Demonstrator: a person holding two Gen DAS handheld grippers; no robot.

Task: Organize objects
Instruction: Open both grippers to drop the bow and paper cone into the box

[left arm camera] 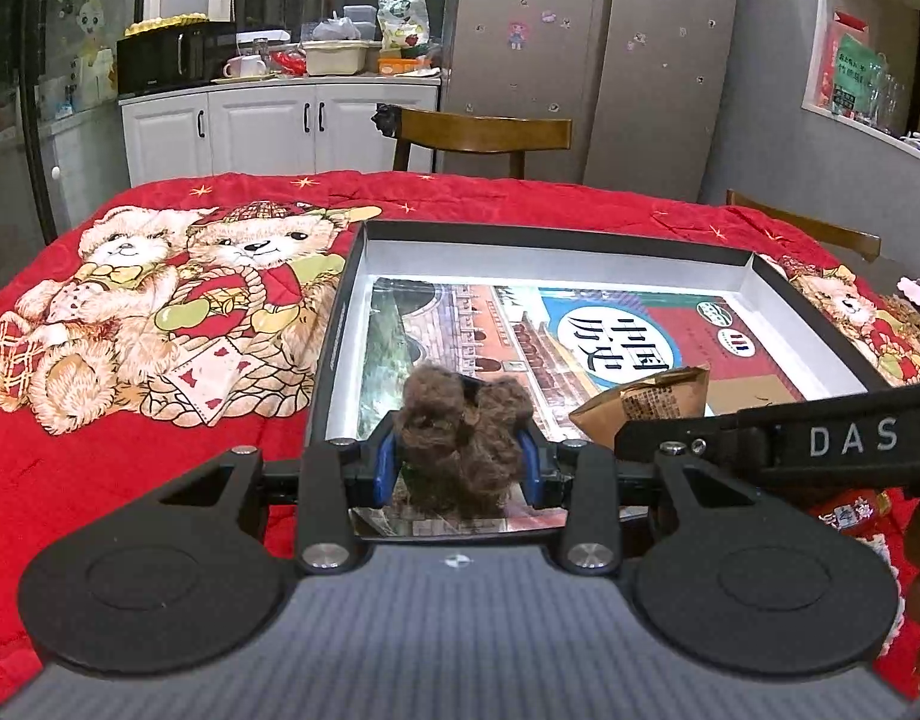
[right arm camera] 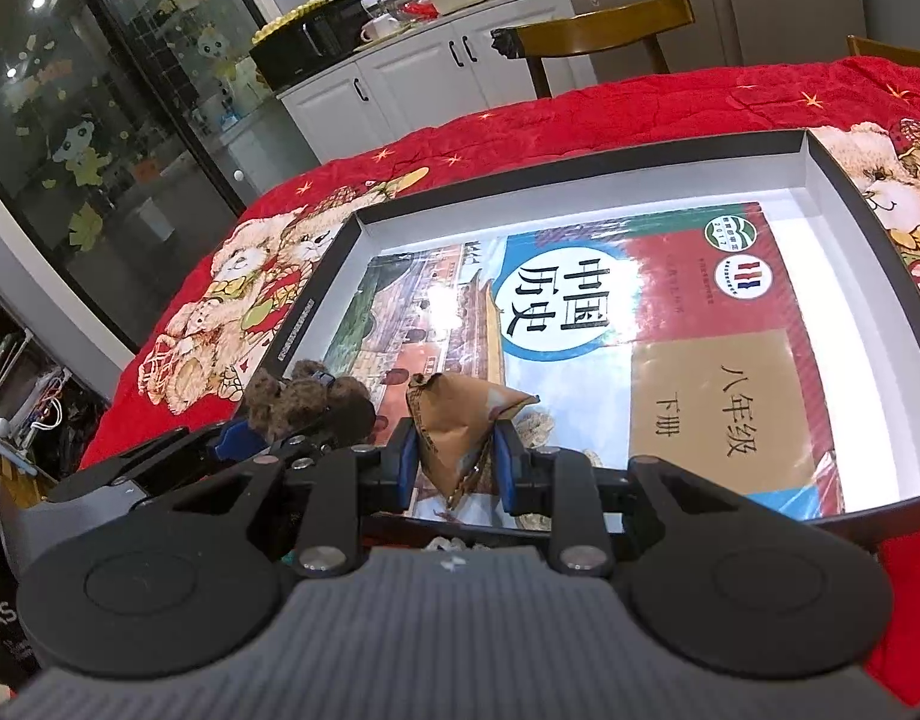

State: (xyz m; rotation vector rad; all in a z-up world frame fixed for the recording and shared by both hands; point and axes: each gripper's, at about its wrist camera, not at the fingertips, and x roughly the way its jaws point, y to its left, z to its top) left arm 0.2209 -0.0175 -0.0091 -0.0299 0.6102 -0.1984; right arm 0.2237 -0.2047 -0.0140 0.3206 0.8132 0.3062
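My left gripper point(left arm camera: 460, 468) is shut on a brown fuzzy toy point(left arm camera: 460, 438) and holds it over the near edge of a shallow black box with a white inside point(left arm camera: 351, 276). A history textbook point(left arm camera: 580, 330) lies flat in the box. My right gripper point(right arm camera: 456, 468) is shut on a brown paper snack packet point(right arm camera: 460, 420) over the box's near part point(right arm camera: 820, 180), above the textbook point(right arm camera: 640, 312). The left gripper with the toy point(right arm camera: 306, 402) shows just left of it. The packet also shows in the left wrist view point(left arm camera: 646, 402).
The box rests on a red quilt with teddy bears point(left arm camera: 159, 324) that covers the table. Wooden chairs point(left arm camera: 484, 135) stand at the far side. A red packet point(left arm camera: 850, 513) lies on the quilt at the near right. Cabinets and a fridge stand behind.
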